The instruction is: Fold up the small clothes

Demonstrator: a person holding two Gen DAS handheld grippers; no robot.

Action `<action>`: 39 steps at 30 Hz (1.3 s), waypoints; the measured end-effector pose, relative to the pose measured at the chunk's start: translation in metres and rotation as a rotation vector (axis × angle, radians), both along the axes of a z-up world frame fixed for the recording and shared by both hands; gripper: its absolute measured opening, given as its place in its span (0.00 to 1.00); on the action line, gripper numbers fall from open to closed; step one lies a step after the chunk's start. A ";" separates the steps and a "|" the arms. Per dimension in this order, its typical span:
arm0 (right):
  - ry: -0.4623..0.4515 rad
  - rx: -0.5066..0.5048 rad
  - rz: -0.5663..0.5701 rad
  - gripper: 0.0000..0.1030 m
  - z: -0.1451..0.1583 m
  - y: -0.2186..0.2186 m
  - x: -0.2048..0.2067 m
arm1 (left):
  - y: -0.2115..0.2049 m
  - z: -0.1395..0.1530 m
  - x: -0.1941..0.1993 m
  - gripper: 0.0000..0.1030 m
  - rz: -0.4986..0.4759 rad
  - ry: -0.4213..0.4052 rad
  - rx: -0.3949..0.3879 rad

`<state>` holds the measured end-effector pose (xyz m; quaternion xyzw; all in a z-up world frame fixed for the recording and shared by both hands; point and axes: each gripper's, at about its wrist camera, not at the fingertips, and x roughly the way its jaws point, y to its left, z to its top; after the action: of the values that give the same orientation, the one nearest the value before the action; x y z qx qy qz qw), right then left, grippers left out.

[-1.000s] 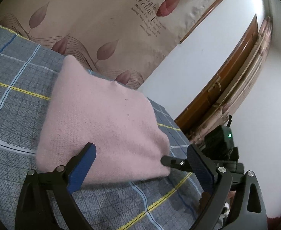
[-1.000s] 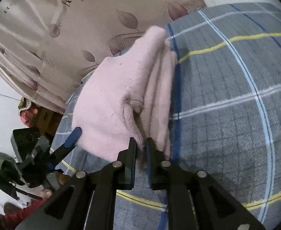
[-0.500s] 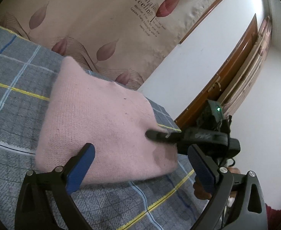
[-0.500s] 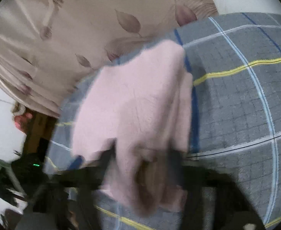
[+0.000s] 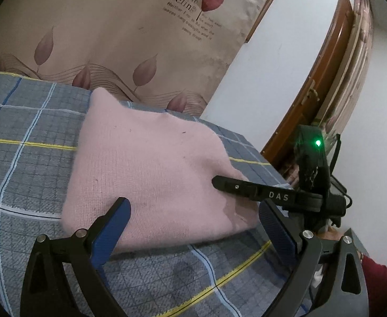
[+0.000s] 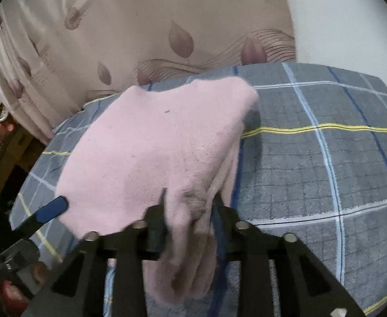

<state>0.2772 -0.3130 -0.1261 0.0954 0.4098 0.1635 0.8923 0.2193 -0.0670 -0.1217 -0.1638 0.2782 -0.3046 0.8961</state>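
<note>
Surroundings: grey plaid blanket (image 5: 21,163) with yellow, white and blue lines covers the supporting surface; what lies beneath it cannot be told. Behind it, at 12 o'clock in both views, hangs a beige leaf-print curtain (image 5: 119,34) with lettering. A white wall (image 5: 280,60) and a brown wooden door frame (image 5: 325,79) sit at 2 o'clock in the left wrist view. Nothing stands between the tools and the garment.

Garment: pink knit garment (image 5: 151,174), folded into a thick, roughly rectangular pad, lying flat on the blanket. Top face smooth, a few dark specks. In the right wrist view its near edge shows stacked layers, bunched and lifted at 6 o'clock, while the far corner reaches toward 1 o'clock.

Left tool (image 5: 193,224): jaws spread wide, blue pads at either side of the garment's near edge, gripping nothing; the 8 o'clock pad overlaps the pink edge in view, contact cannot be told.

Right tool (image 6: 189,219): jaws narrowed onto the bunched layers of the garment's edge, fabric pinched between them and hanging below. From the left wrist view, one black finger of it lies over the garment's 4 o'clock corner.
</note>
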 end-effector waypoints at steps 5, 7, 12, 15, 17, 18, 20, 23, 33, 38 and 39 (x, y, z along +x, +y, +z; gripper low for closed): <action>0.017 0.068 -0.038 0.54 -0.009 -0.015 0.002 | -0.003 0.001 -0.001 0.95 0.004 -0.001 0.019; 0.007 0.050 -0.043 0.55 -0.008 -0.013 0.001 | -0.003 0.001 0.000 0.95 0.006 0.000 0.028; 0.003 0.021 -0.065 0.64 -0.007 -0.009 -0.001 | -0.005 0.002 -0.001 0.95 0.010 -0.001 0.044; 0.010 0.027 -0.075 0.67 -0.008 -0.011 -0.001 | -0.007 0.003 0.000 0.96 0.013 -0.001 0.057; 0.007 0.017 -0.080 0.69 -0.008 -0.010 -0.001 | -0.008 0.003 -0.001 0.96 0.017 -0.003 0.068; 0.005 0.010 -0.082 0.70 -0.008 -0.009 -0.001 | -0.009 0.003 -0.001 0.96 0.018 -0.003 0.072; 0.002 -0.005 -0.085 0.73 -0.008 -0.007 -0.002 | -0.010 0.004 -0.003 0.96 0.023 -0.005 0.082; -0.001 -0.024 -0.092 0.76 -0.008 -0.005 -0.001 | -0.013 0.005 -0.005 0.96 0.041 -0.012 0.113; 0.053 0.005 -0.048 0.89 -0.014 -0.006 0.007 | 0.014 0.053 -0.014 1.00 0.202 -0.130 0.344; 0.057 0.008 -0.034 0.91 -0.015 -0.005 0.007 | 0.021 0.044 0.034 1.00 0.165 0.011 0.449; 0.058 0.008 -0.033 0.91 -0.015 -0.004 0.006 | 0.022 0.040 0.042 1.00 0.151 0.038 0.463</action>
<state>0.2837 -0.3174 -0.1414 0.1104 0.4331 0.1476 0.8823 0.2608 -0.0453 -0.0818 0.0200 0.3442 -0.1617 0.9247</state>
